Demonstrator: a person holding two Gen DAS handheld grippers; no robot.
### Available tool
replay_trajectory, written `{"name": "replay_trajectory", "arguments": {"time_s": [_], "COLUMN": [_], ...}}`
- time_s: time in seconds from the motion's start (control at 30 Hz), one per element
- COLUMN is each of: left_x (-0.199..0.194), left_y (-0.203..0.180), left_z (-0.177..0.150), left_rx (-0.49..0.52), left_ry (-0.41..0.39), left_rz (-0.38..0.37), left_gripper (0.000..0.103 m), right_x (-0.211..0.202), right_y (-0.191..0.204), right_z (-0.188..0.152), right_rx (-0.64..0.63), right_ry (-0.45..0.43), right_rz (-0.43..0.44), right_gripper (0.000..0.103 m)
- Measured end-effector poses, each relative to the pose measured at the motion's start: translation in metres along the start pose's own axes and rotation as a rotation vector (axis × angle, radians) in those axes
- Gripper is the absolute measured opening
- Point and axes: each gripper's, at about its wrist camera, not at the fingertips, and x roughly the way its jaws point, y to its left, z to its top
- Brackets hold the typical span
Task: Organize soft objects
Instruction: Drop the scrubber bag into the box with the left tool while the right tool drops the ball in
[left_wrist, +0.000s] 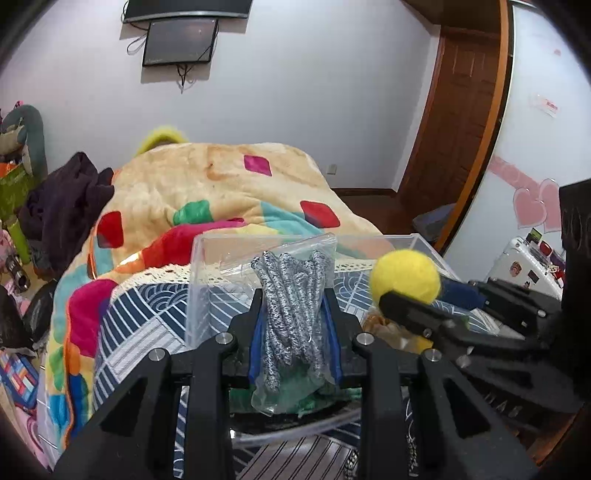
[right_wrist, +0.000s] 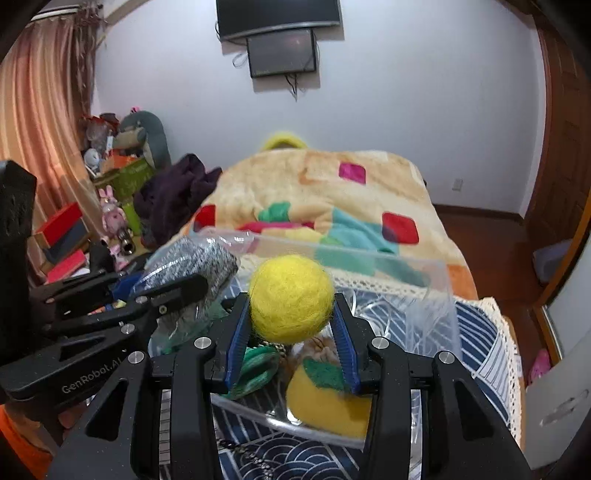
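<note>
My left gripper (left_wrist: 293, 295) is shut on a clear bag of grey-and-white knitted cord (left_wrist: 291, 299), held over the near edge of a clear plastic bin (left_wrist: 229, 243). The bag also shows in the right wrist view (right_wrist: 199, 258). My right gripper (right_wrist: 291, 299) is shut on a yellow felt ball (right_wrist: 291, 299) above the bin (right_wrist: 424, 273); the ball shows in the left wrist view (left_wrist: 405, 276) too. Inside the bin lie a yellow and green soft toy (right_wrist: 328, 398) and a green knitted piece (right_wrist: 258, 369).
The bin stands on a blue-and-white patterned cover (left_wrist: 147, 314) on a bed with a colourful blanket (left_wrist: 221, 192). A dark garment (left_wrist: 66, 206) lies at the bed's left. Toys and boxes (right_wrist: 110, 192) crowd the left; a wooden door (left_wrist: 461, 122) stands right.
</note>
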Motion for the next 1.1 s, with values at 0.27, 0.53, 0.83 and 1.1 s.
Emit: {"name": "replay_trajectory", "arguments": {"time_s": [0.27, 0.53, 0.83, 1.1], "left_x": [0.010, -0.012, -0.067, -0.096], "left_y": [-0.006, -0.009, -0.008, -0.015], "left_z": [-0.007, -0.011, -0.012, -0.026], "left_rx": [0.023, 0.030, 0.013, 0.021], "left_ry": [0.032, 0.001, -0.095, -0.123], "left_rz": [-0.003, 0.006, -0.018, -0.036], "left_gripper": [0.032, 0.052, 0.069, 0.080], "right_x": [0.007, -0.007, -0.049, -0.089], "right_y": [-0.006, -0.010, -0.006, -0.004], "right_z": [-0.006, -0.002, -0.003, -0.014], "right_rx": [-0.003, 0.007, -0.030, -0.084], "right_ry": [0.071, 0.050, -0.048, -0.118], "right_rz": [-0.006, 0.025, 0.026, -0.029], "right_gripper": [0.041, 0.050, 0.064, 0.075]}}
